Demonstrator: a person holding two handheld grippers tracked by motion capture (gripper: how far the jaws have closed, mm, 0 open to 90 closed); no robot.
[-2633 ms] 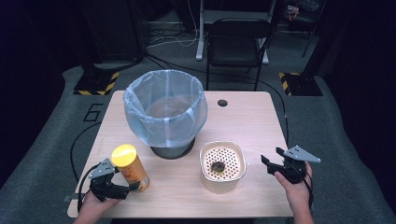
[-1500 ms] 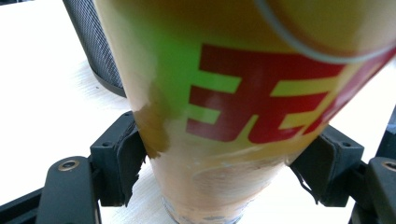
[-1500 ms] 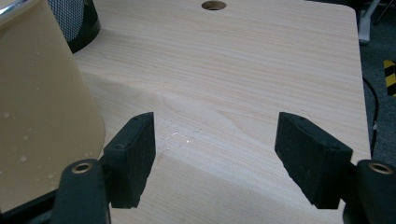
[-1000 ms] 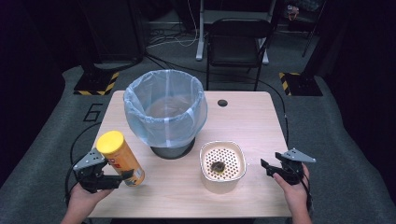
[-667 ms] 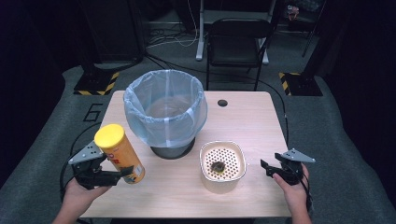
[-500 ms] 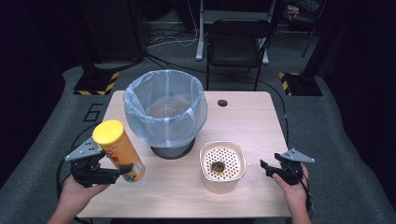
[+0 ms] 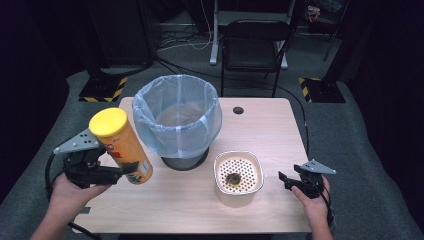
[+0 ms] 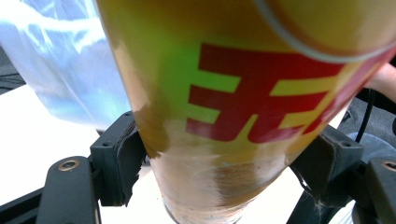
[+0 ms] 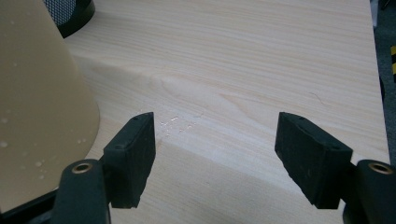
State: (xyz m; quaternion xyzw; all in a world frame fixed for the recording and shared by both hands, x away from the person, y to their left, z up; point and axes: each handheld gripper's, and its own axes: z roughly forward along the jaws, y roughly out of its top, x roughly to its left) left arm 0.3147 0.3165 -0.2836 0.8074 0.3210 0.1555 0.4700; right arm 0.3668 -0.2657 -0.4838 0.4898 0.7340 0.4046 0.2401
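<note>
1. Over the left front part of the desk [image 7: 270, 125], the chip can [image 7: 121, 145] is now lifted and tilted, yellow lid up and leaning left; 2.6 s ago it stood upright on the desk surface. It has risen steadily across the earlier frames, so the lift looks done and the carry toward the bin comes next, by my read.
2. Bin [image 7: 177, 120] with the blue liner sits mid-desk, just right of the can, mouth open. Its rim is about level with the can's lid, so the can likely needs more height before it swings over, or the base could snag the liner.
3. Room: open desk in front of the bin and between can and strainer bowl [image 7: 238, 178]. The left desk edge lies under the left hand, so there's no support there if the can slips. Dark floor and cables all around.
4. Strainer bowl holds a small dark lump, hasn't moved, near the front edge, well apart from the can.
5. Left gripper [image 7: 107, 170] has its fingers clenched on the can's lower body; the left gripper view shows both pads [image 8: 122, 156] pressed on the wall, with the can's base below them.
6. Right gripper [image 7: 290, 179] rests at the right front corner, fingers [image 9: 133, 149] spread wide with nothing between, bowl wall just beside. Barely shifted from earlier frames.
</note>
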